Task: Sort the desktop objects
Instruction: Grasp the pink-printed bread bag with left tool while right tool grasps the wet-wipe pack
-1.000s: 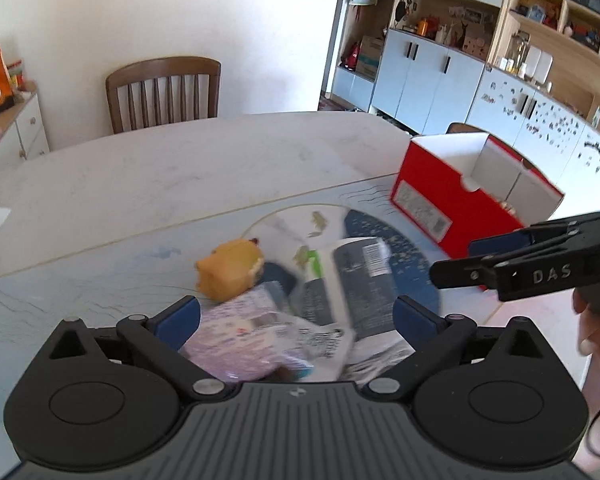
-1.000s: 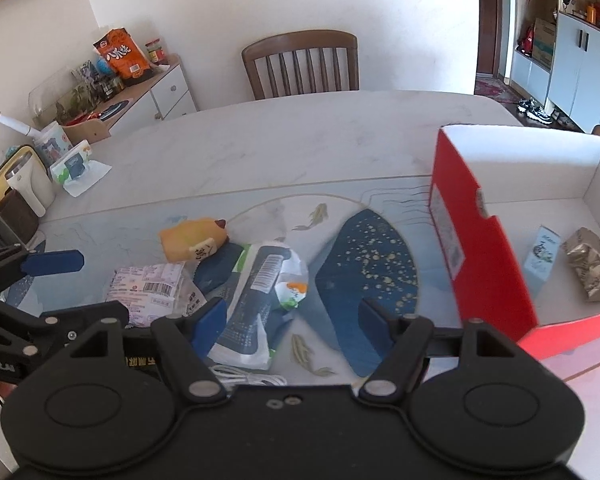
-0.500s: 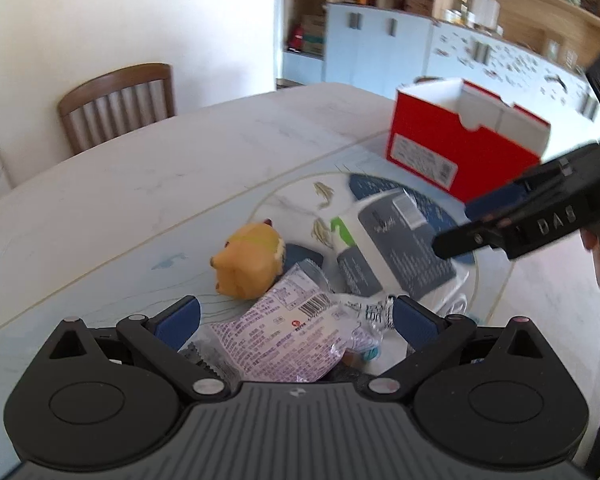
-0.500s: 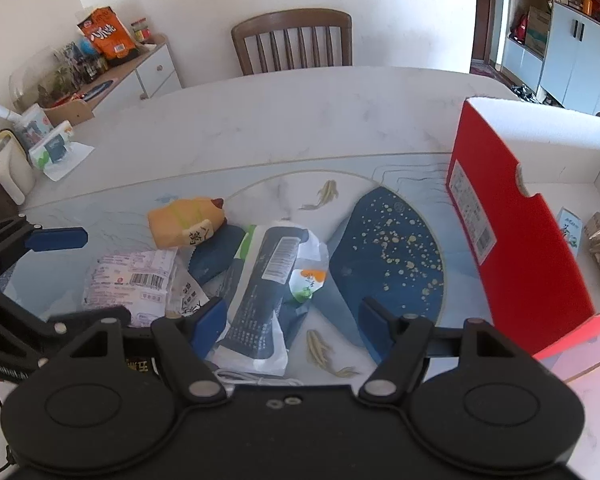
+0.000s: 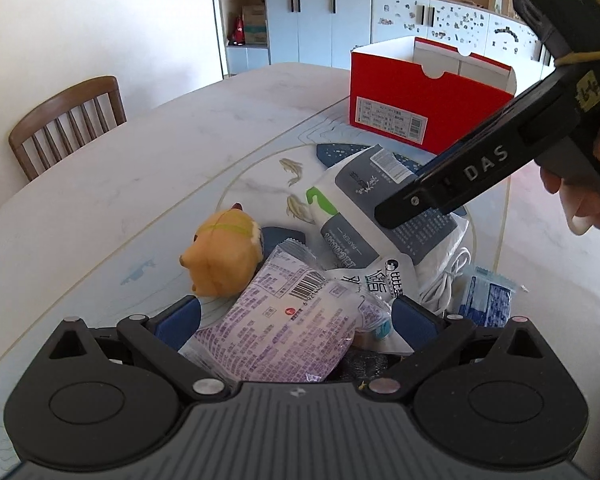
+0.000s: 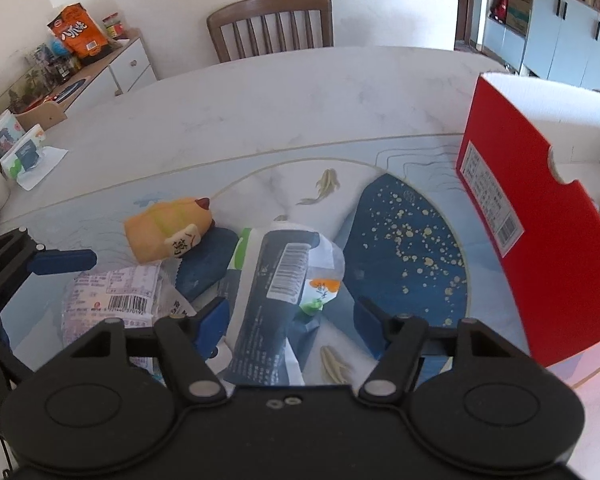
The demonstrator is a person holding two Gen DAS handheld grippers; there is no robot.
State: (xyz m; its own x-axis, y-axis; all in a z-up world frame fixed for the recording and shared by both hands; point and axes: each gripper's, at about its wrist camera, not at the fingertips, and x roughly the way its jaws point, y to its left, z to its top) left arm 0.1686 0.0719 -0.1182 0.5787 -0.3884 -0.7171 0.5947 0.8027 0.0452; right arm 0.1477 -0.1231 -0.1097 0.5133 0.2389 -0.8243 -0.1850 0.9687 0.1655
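A pile lies on the blue mat: a purple snack packet [image 5: 284,332], an orange plush toy [image 5: 220,256], a grey-and-white tissue pack [image 5: 364,208], a white cable [image 5: 448,276] and a small blue sachet [image 5: 488,300]. My left gripper [image 5: 296,320] is open, its fingers either side of the purple packet [image 6: 108,300]. My right gripper [image 6: 292,320] is open over the tissue pack [image 6: 276,280], fingers either side of it. The plush toy [image 6: 168,232] lies just beyond. The open red box [image 6: 512,220] stands at the right.
The red box also shows at the back right in the left wrist view [image 5: 424,92]. A wooden chair [image 6: 272,24] stands behind the table. A side cabinet with snack bags [image 6: 80,36] is far left. The right gripper's body [image 5: 500,152] crosses the left wrist view.
Both grippers have come down closer to the pile. The left one has swung left around the purple packet. The right one has moved in over the tissue pack.
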